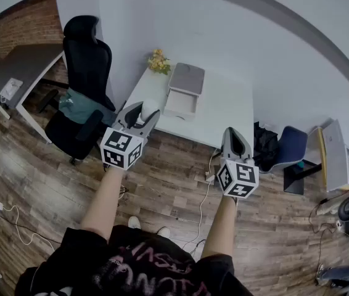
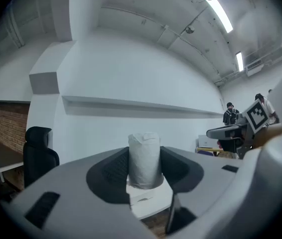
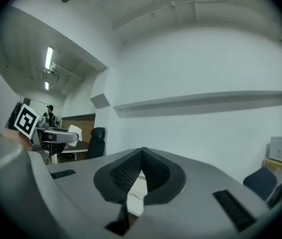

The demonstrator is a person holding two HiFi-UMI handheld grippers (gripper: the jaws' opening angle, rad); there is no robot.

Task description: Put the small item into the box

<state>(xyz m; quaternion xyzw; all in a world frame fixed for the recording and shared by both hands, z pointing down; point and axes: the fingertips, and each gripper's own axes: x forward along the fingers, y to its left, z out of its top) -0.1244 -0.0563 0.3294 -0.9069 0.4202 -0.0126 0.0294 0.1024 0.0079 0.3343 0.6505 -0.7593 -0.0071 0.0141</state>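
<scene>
The left gripper [image 2: 144,171] squeezes the small white item [image 2: 144,153] between its jaws. The item stands up straight, its long side going up and down. The right gripper [image 3: 141,156] is pinched closed on nothing. The box [image 1: 182,95] sits on the table [image 1: 230,110] ahead.

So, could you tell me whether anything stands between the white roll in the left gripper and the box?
Nothing visible does. The left gripper holds the white roll short of the white table; the box lies ahead on it, and the flowers stand beyond, off the path.
</scene>
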